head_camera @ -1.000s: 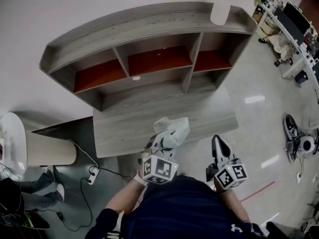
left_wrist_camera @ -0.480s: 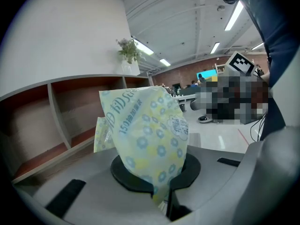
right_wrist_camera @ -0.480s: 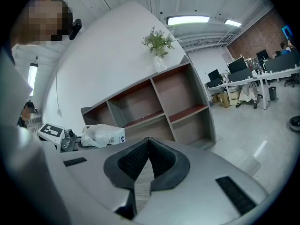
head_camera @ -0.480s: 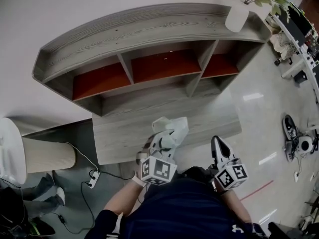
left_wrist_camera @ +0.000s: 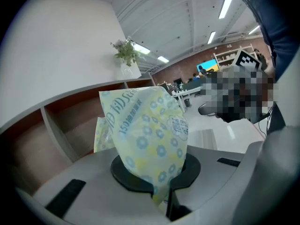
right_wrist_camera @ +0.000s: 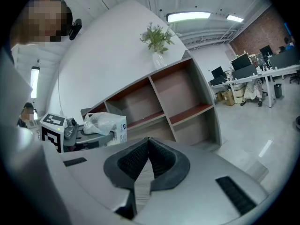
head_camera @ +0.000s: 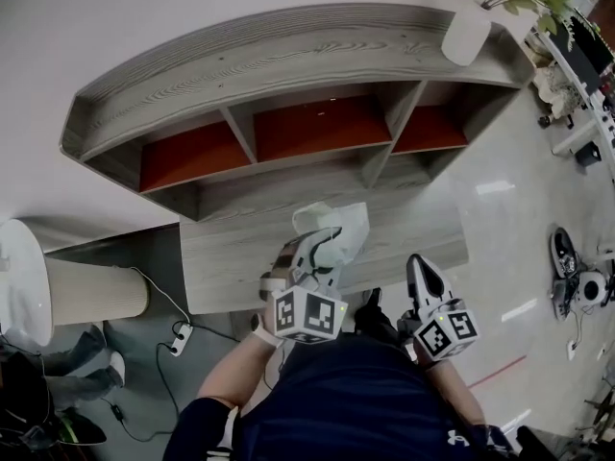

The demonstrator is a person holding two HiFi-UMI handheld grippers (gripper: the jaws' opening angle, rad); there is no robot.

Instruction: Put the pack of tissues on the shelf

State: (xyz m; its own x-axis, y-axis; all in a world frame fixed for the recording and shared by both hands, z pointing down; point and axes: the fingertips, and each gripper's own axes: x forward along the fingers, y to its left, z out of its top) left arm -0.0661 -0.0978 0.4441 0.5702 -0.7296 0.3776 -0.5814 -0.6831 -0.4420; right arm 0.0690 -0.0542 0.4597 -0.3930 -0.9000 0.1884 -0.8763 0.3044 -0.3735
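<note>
Your left gripper (head_camera: pixel 319 255) is clamped tight on the lower end of the pack of tissues (head_camera: pixel 341 229), which stands up out of the jaws above the near edge of the bench (head_camera: pixel 226 257). The shelf (head_camera: pixel 288 60) lies straight ahead, past the bench's far edge, and its middle compartment (head_camera: pixel 312 128) is nearest the pack. Your right gripper (head_camera: pixel 421 275) is closed and empty, just outside the bench's near edge, toward the right corner.
</note>
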